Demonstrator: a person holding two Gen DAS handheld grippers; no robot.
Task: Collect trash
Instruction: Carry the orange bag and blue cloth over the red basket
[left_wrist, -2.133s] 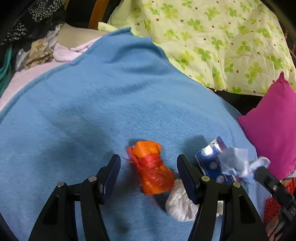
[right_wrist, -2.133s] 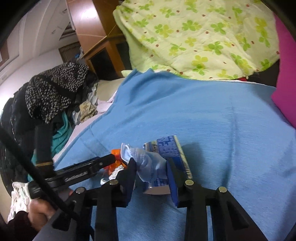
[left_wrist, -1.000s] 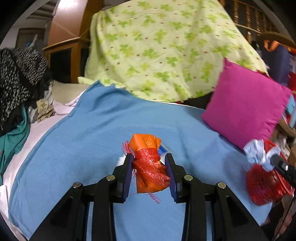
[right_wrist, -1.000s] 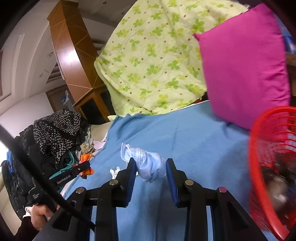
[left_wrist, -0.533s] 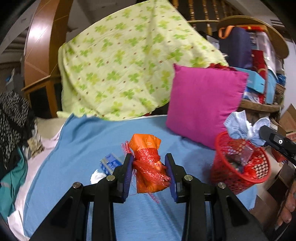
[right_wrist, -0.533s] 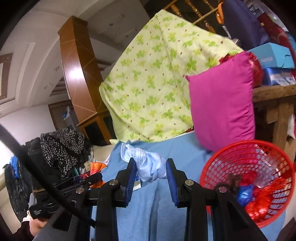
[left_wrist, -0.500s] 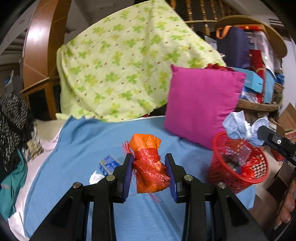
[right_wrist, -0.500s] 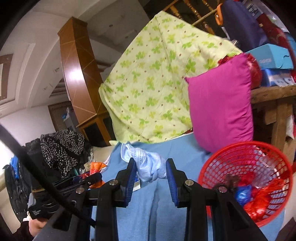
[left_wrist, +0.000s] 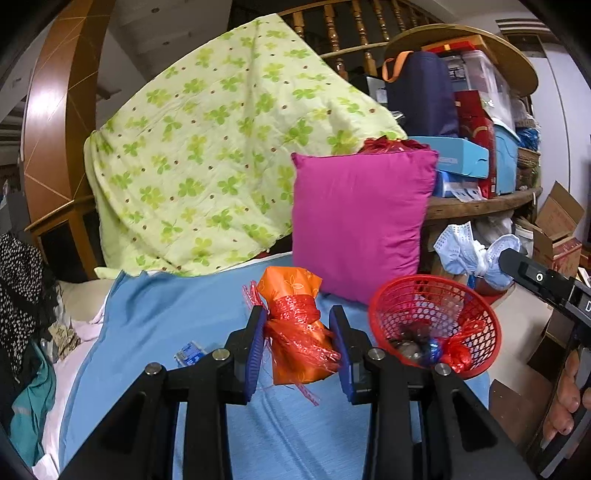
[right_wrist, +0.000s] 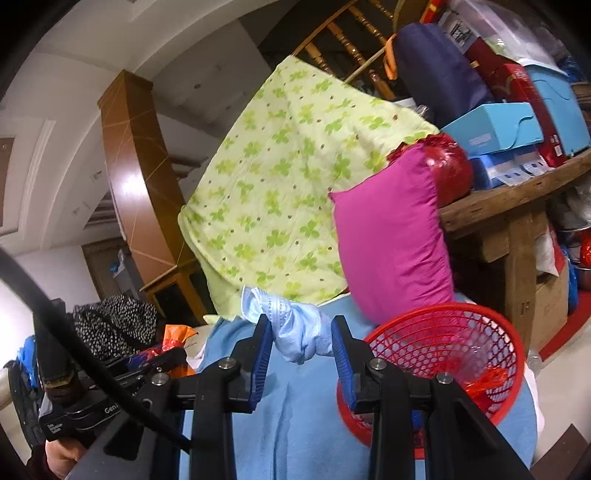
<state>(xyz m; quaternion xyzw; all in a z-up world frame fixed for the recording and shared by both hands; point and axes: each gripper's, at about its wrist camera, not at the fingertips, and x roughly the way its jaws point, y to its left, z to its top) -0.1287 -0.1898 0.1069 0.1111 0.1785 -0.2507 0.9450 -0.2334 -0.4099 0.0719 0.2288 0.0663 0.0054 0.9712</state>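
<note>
red basket (left_wrist: 436, 295) has red wrappers (left_wrist: 456, 354) in it. left gripper (left_wrist: 298, 338) jaws clenched on the orange bag (left_wrist: 295, 325) beside the basket, right gripper (right_wrist: 302, 349) grasping a blue mask (right_wrist: 295, 332) next to it.

Basket (left_wrist: 484, 314) on blanket (left_wrist: 155, 317) — pillow (left_wrist: 354, 225) just behind.

Left tongs (left_wrist: 298, 345) clamped on a load; right tongs (right_wrist: 302, 345) likewise clamped.

bed with blue blanket (left_wrist: 177, 314); green clover quilt (left_wrist: 207, 166) draped behind it, magenta pillow (left_wrist: 358, 221) right of quilt, cluttered wooden shelf (left_wrist: 480, 203) further right, wooden banister (left_wrist: 354, 22) above.
</note>
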